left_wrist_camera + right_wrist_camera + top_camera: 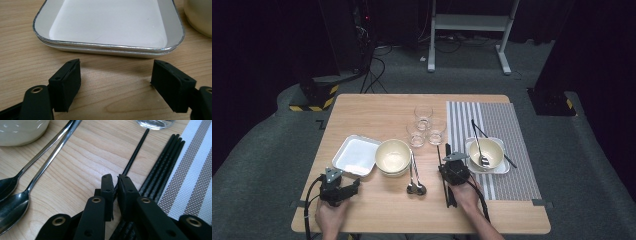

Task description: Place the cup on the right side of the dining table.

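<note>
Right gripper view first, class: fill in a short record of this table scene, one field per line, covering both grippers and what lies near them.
right gripper: shut on a single black chopstick
other chopsticks: a bundle lying at the edge of the striped mat
spoons: two, side by side on the table, beside the cream bowl
left gripper: open, nothing between its jaws
tray: white, just ahead of the left gripper, not touched
glasses: three, grouped mid-table
</note>
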The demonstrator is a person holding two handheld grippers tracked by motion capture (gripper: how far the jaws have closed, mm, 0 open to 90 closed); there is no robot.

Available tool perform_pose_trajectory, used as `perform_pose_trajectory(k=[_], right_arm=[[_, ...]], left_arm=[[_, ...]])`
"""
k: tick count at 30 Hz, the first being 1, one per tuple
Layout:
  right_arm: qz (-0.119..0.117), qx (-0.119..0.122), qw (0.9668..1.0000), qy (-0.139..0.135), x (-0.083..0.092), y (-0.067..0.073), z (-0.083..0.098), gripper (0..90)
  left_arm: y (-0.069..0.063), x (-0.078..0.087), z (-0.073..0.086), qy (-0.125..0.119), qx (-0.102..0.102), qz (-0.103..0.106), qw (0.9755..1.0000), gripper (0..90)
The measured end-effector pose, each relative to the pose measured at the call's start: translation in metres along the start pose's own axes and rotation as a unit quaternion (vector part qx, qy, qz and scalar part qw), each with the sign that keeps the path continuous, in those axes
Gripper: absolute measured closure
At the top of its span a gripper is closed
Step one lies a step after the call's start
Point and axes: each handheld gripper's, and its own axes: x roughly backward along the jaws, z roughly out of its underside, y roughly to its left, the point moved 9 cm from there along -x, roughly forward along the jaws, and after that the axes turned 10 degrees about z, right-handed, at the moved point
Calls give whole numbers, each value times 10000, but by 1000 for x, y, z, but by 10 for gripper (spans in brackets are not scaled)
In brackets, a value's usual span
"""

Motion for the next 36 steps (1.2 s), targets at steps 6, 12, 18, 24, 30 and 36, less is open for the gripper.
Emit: perform_pose_trajectory(k=[6, 12, 18, 24, 30, 36], right_arm=[[-62, 42, 10000, -21, -1, 8, -1, 834], [-117, 134, 9998, -17, -2, 16, -3, 836], [-195, 194, 9996, -15, -3, 24, -5, 838], [-254, 215, 9994, -6, -5, 33, -7, 837], [-297, 255, 9992, -3, -7, 40, -10, 839], [-322, 258, 9991, -14, -11, 43, -14, 841]], left_arm=[[0, 0, 0, 6, -1, -5, 10000, 241], [0, 0, 0, 6, -1, -5, 10000, 241], [0, 0, 0, 5, -11, -11, 10000, 241], [0, 0, 0, 12, -16, -19, 10000, 241], [-1, 0, 0, 18, -26, -27, 10000, 240], [-1, -1, 0, 20, -37, -29, 10000, 239]])
